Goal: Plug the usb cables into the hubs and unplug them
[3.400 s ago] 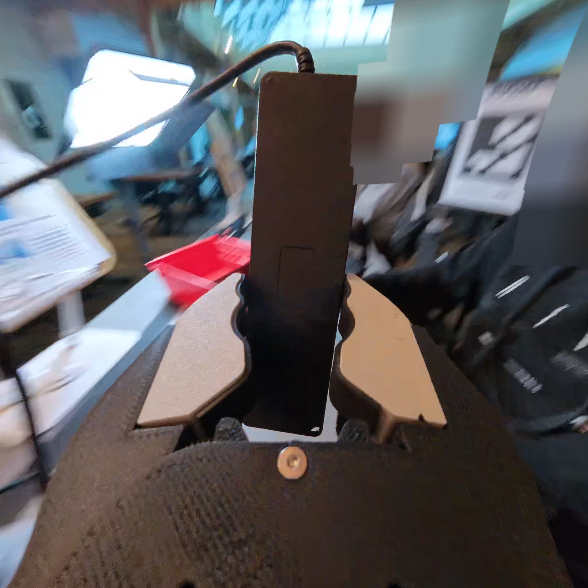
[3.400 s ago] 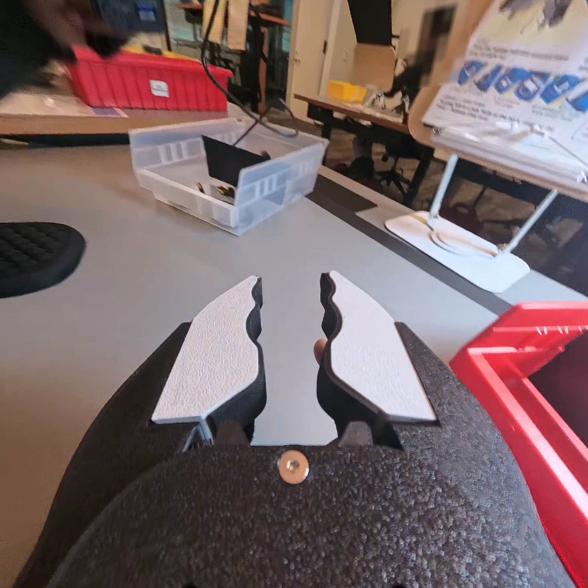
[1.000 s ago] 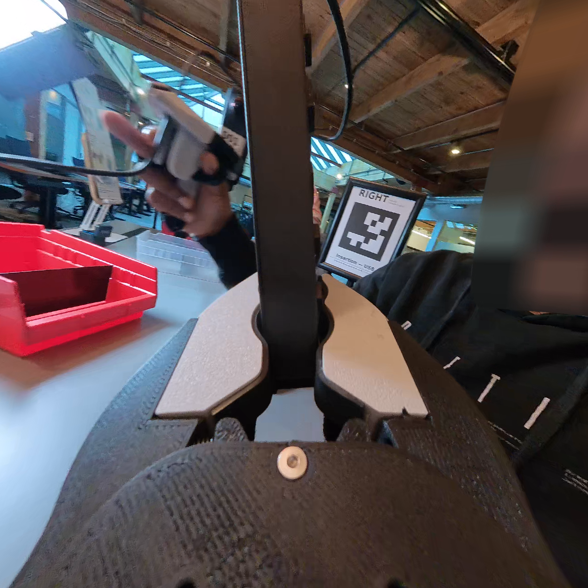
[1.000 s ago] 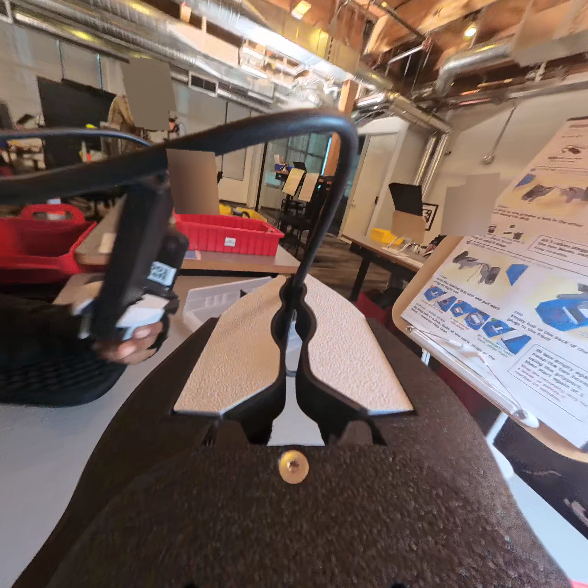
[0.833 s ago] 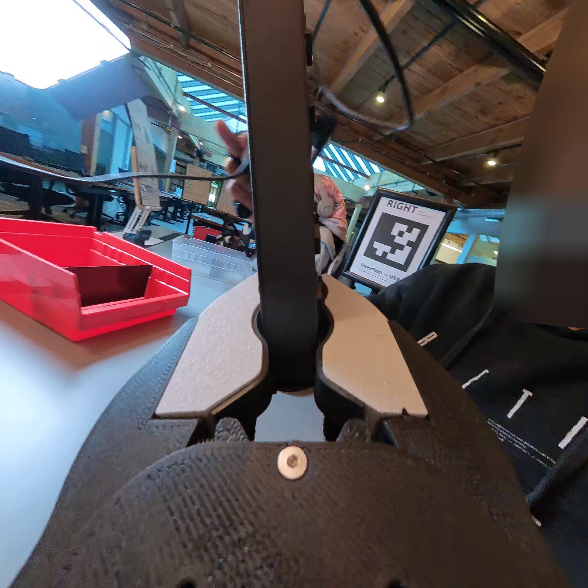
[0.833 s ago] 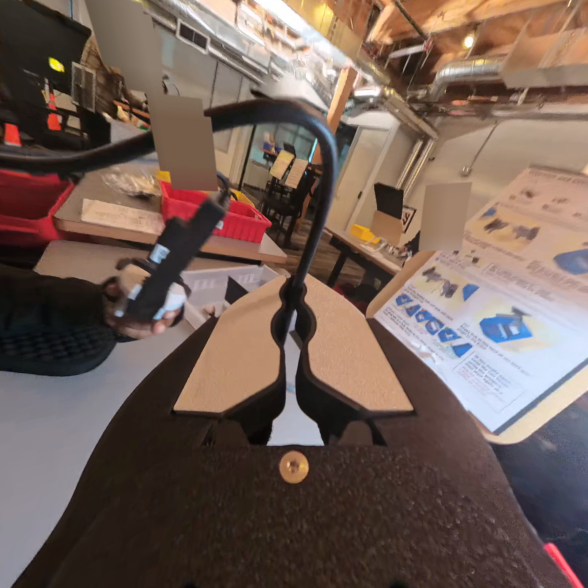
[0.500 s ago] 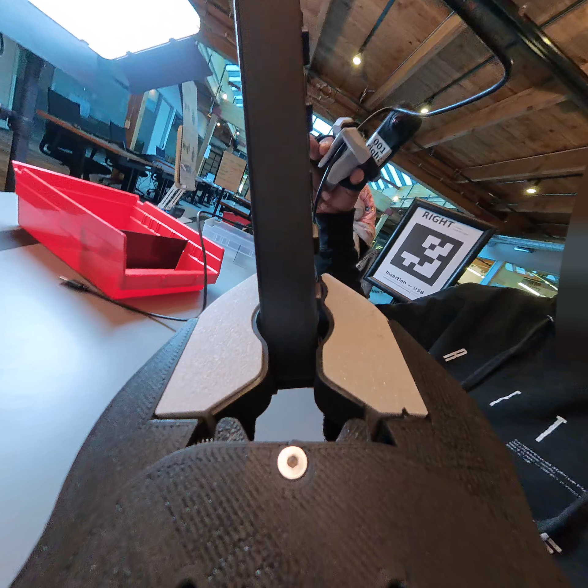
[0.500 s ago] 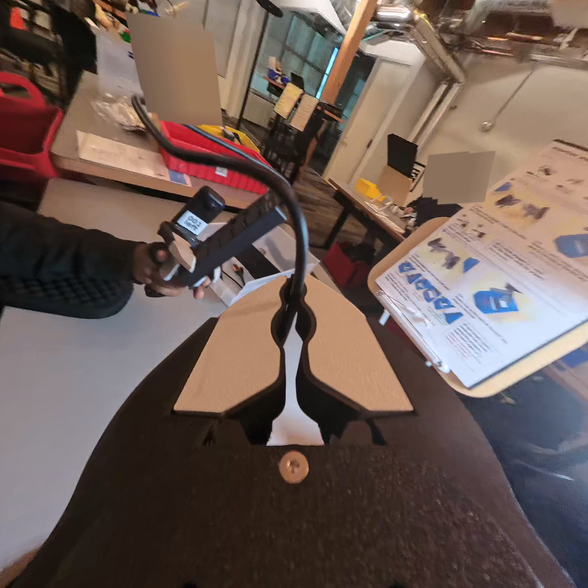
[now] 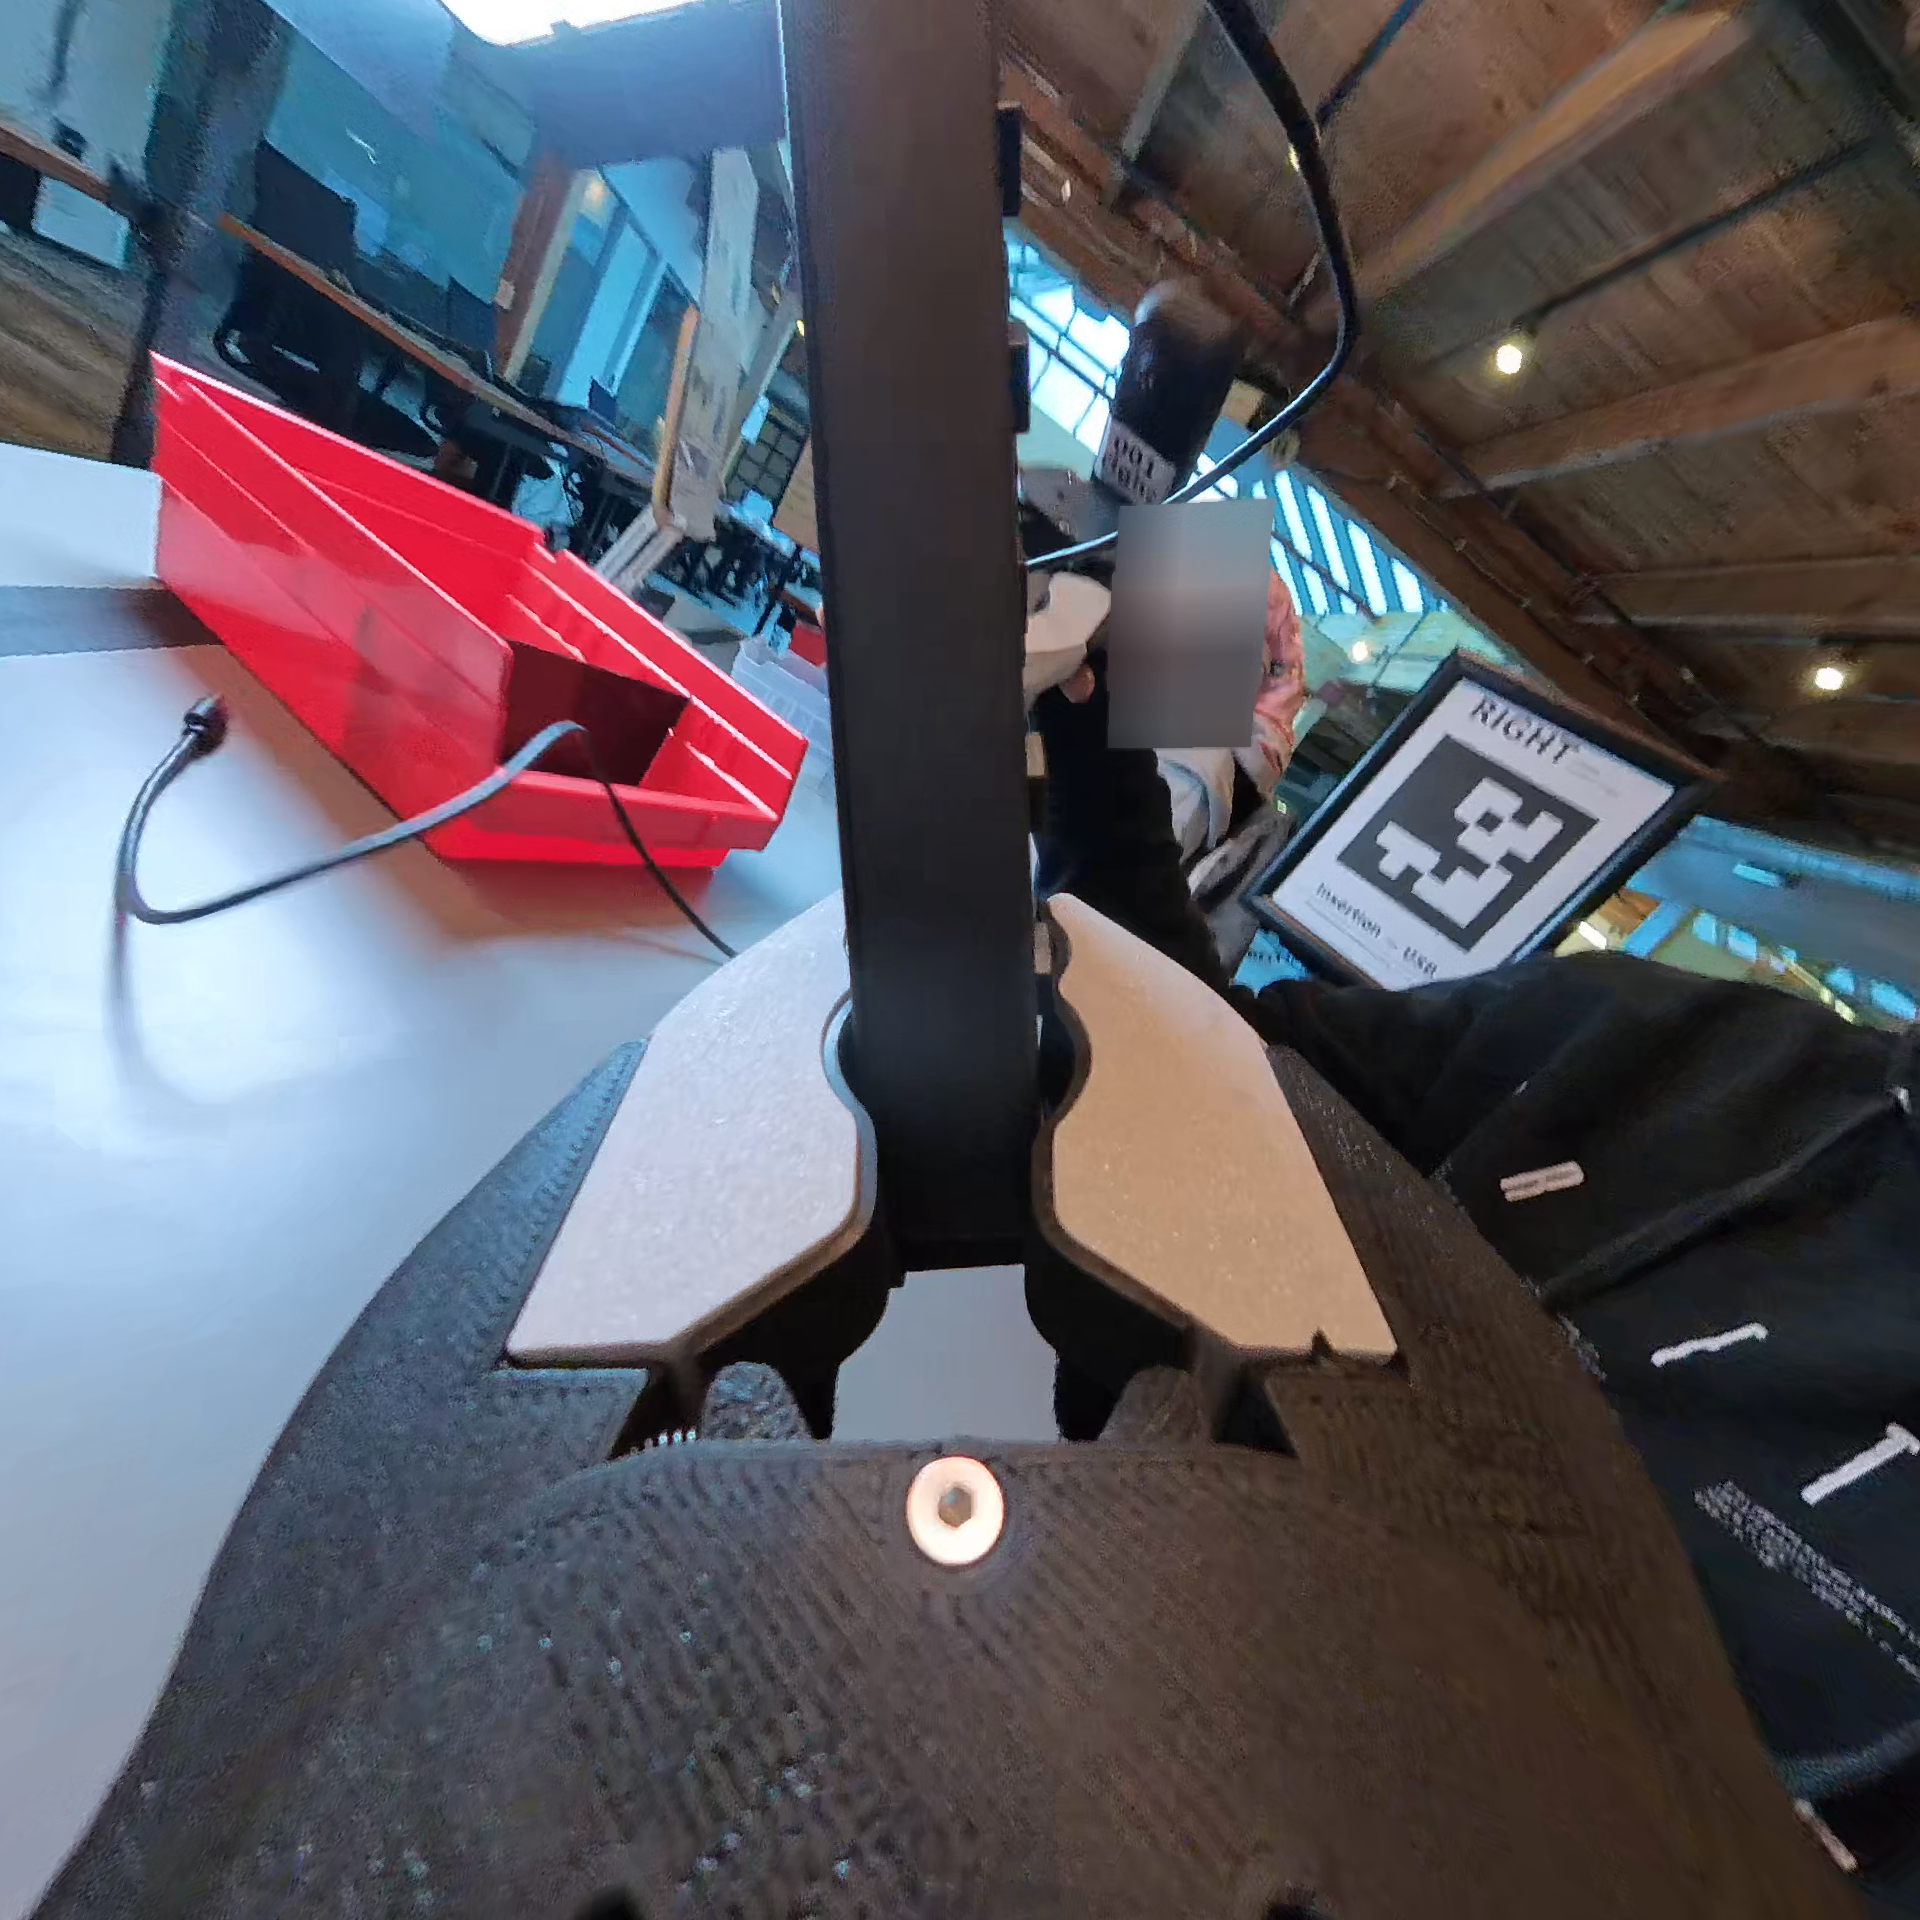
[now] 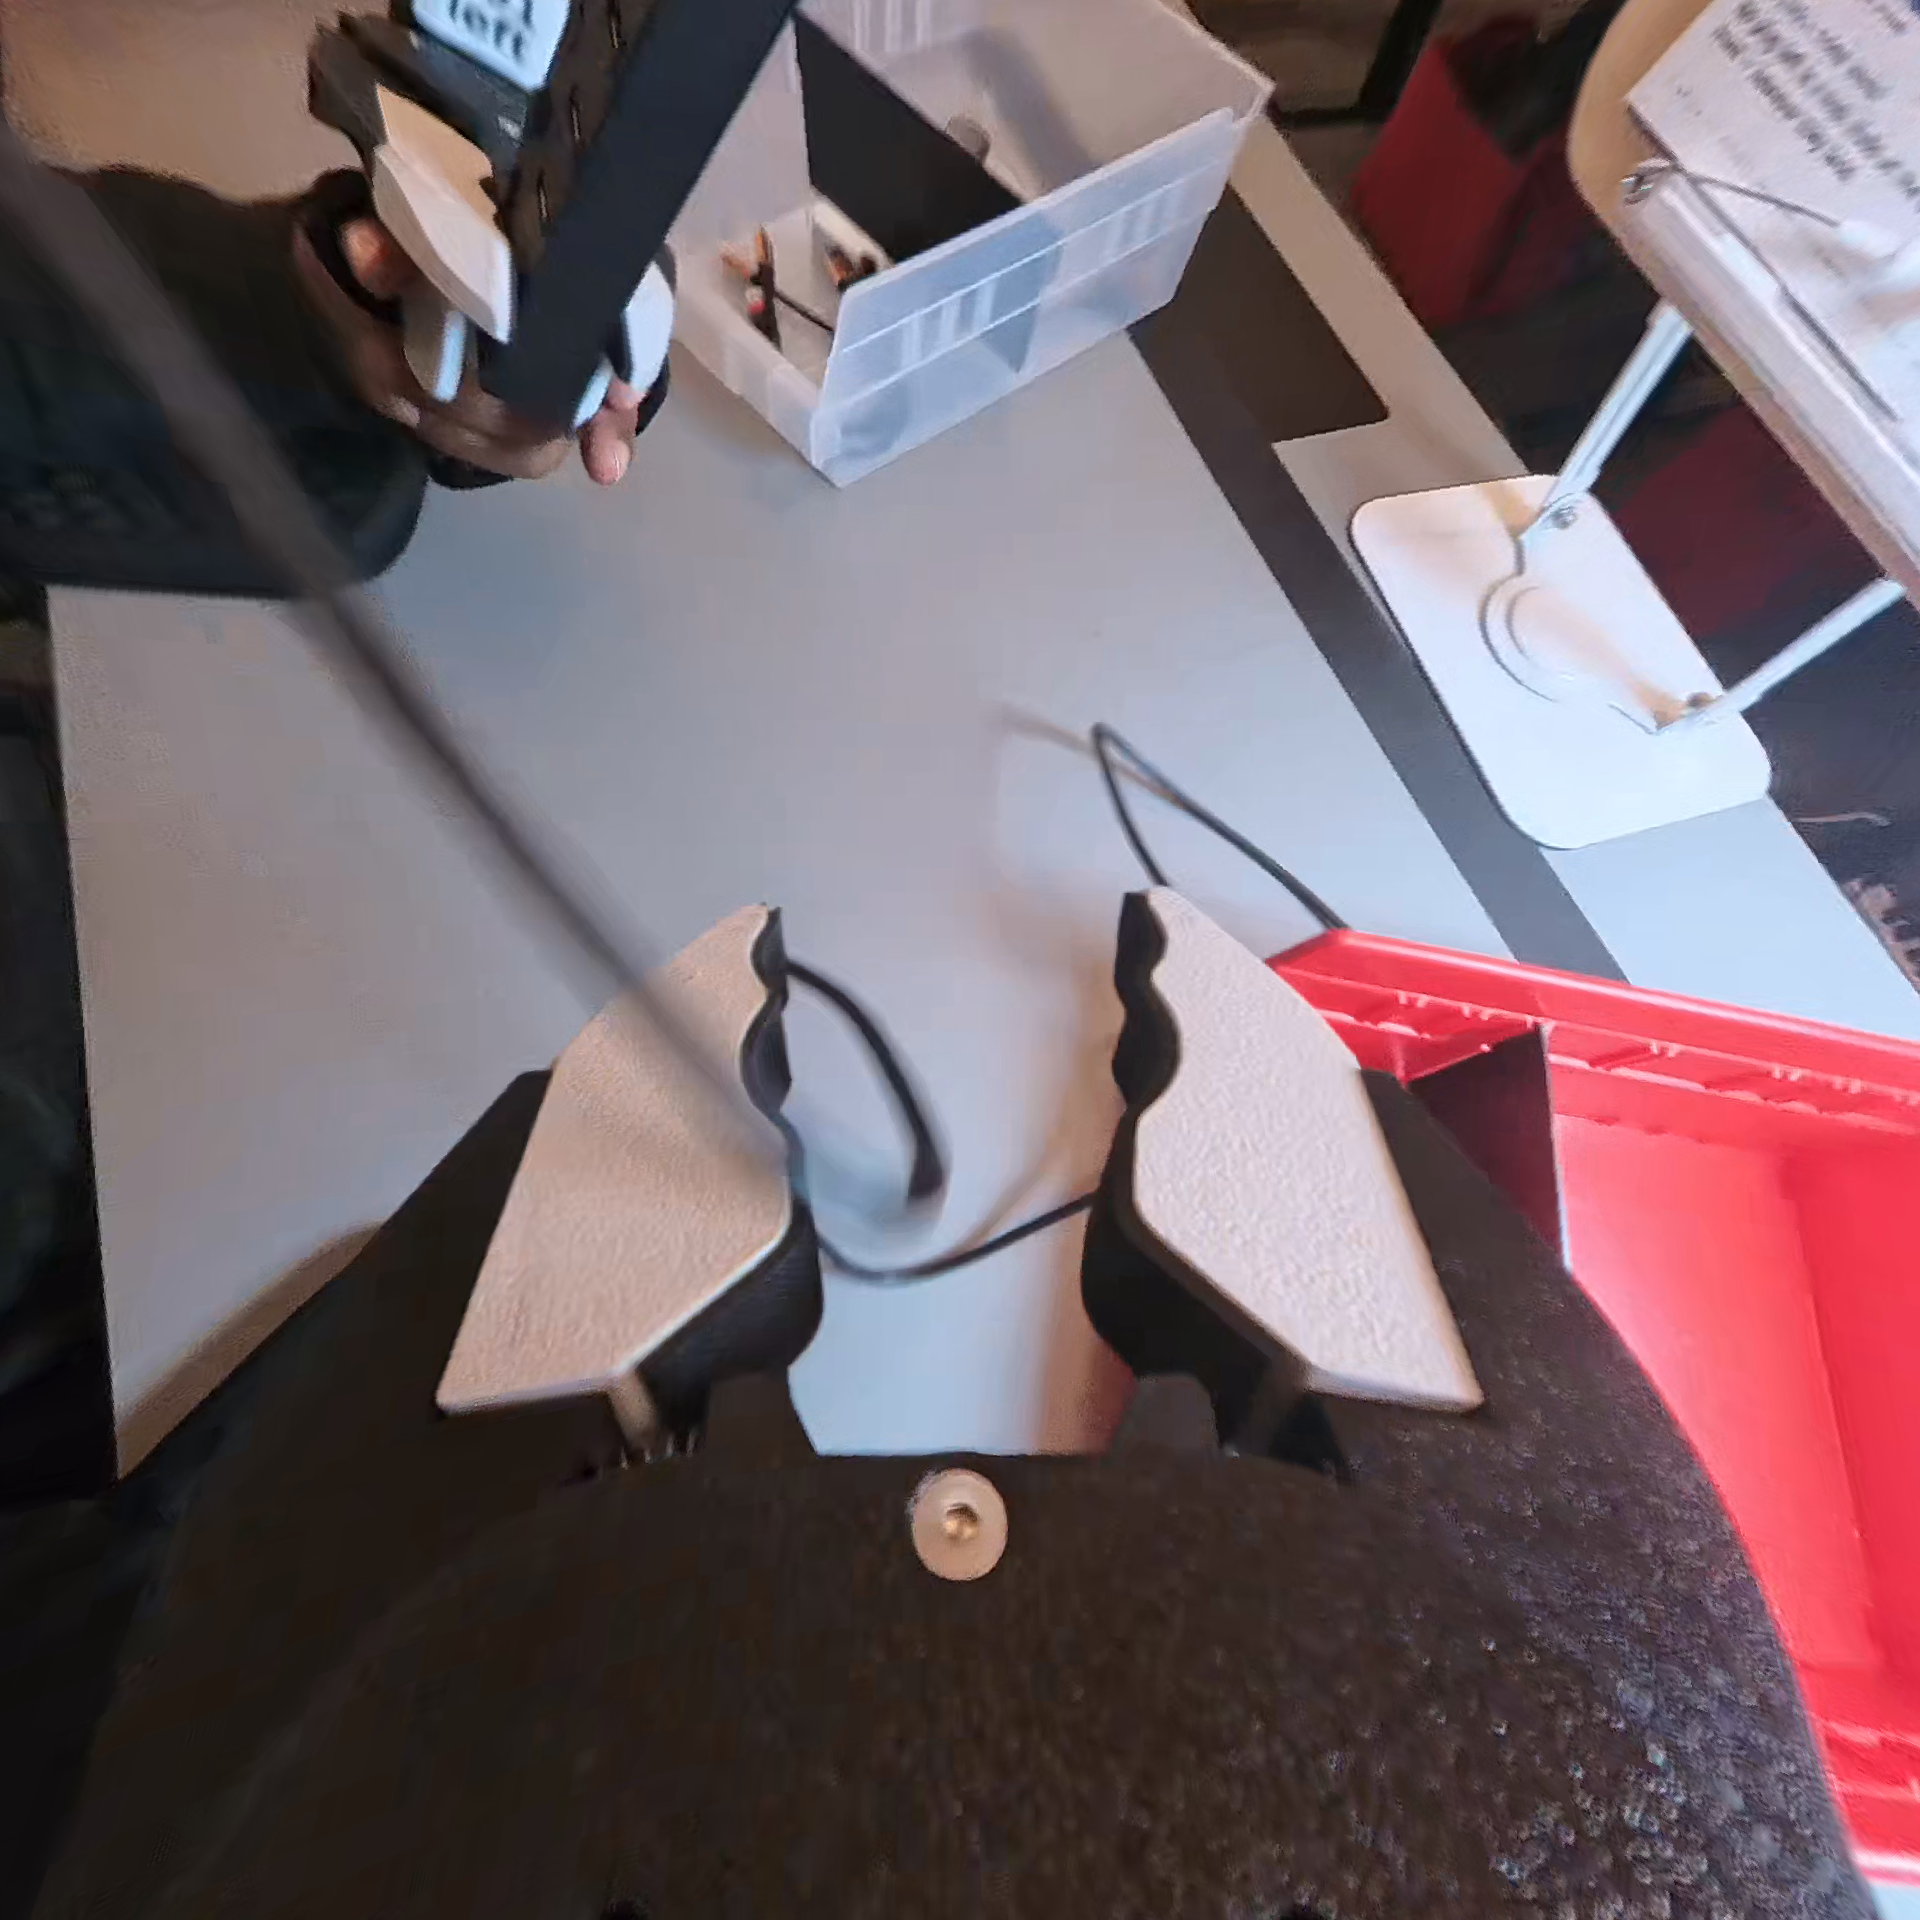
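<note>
The left gripper stood pinched on the black usb hub, holding the slab upright and clear of the grey worktop, seemingly so that the ports along its edge could be reached from the side. The right gripper hung above the worktop with its tongs spread and nothing between them, pointed down at the plug end of a thin black usb cable that lay in a loose loop on the surface, just beside the near corner of the red bin; the cable trailed away toward that bin. By the look of it, the free gripper was placed to collect the plug for the next insertion. A clear plastic bin sat toward the far edge of the worktop, and the white base of a document stand stood at its right edge.

Half a second before, the right gripper's tongs had been pressed together on a thick black cord held high in the air; now they were parted, the view had swung downward to the worktop, and that cord appeared only as a blurred streak across the left finger. The left gripper's clamp on the hub was unchanged.
</note>
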{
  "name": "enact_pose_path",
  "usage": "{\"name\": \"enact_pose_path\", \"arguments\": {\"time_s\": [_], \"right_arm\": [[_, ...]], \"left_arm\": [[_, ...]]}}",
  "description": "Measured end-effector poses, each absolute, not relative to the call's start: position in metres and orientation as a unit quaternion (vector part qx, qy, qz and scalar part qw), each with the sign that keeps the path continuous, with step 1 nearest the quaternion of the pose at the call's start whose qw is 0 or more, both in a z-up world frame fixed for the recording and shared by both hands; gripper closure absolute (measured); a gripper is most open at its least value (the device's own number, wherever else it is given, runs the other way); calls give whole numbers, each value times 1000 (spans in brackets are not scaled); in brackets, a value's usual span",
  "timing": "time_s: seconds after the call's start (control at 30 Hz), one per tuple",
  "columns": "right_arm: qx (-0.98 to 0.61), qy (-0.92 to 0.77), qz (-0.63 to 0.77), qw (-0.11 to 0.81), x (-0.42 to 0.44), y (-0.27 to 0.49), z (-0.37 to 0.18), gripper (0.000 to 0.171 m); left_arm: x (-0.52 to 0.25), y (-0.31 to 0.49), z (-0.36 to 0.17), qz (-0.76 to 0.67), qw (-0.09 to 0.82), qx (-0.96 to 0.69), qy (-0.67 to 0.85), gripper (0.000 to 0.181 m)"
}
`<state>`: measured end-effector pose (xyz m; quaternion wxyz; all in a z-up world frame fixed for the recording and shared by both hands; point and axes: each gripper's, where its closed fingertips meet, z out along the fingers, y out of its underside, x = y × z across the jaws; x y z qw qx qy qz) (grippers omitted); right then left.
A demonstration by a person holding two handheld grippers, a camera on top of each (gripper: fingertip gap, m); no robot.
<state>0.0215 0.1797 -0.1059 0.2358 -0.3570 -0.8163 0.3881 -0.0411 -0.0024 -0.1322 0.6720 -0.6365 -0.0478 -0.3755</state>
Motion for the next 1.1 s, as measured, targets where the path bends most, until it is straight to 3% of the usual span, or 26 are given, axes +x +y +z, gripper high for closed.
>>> {"name": "enact_pose_path", "arguments": {"time_s": [0.17, 0.33, 0.47, 0.6, 0.73, 0.8, 0.87, 1.03, 1.1], "right_arm": [[-337, -757, 478, 291, 33, 197, -64, 102], [-278, -701, 556, 349, 36, 173, -9, 116], [-243, -763, 516, 303, 21, 116, -37, 125], [-195, -823, 506, 167, 34, 43, -108, 127], [-188, -801, 544, 165, 32, 15, -157, 127], [-195, -776, 573, 179, 25, 12, -162, 124], [-202, -745, 609, 185, 18, 11, -156, 109], [-161, -689, 698, 105, 35, -7, -126, 90], [-135, -683, 713, 78, 48, -17, -119, 91]], "left_arm": [[-87, -17, -112, -366, 730, -560, -140, 154], [-74, -9, -139, -382, 655, -640, -120, 153], [-26, 4, -167, -446, 562, -693, -63, 153], [4, 6, -169, -495, 531, -688, -22, 153], [23, -1, -160, -529, 530, -662, 30, 153], [31, -5, -152, -534, 546, -643, 61, 153], [41, -12, -144, -551, 549, -622, 89, 153], [76, -21, -146, -609, 503, -597, 138, 154], [90, -22, -148, -629, 478, -594, 150, 154]]}}
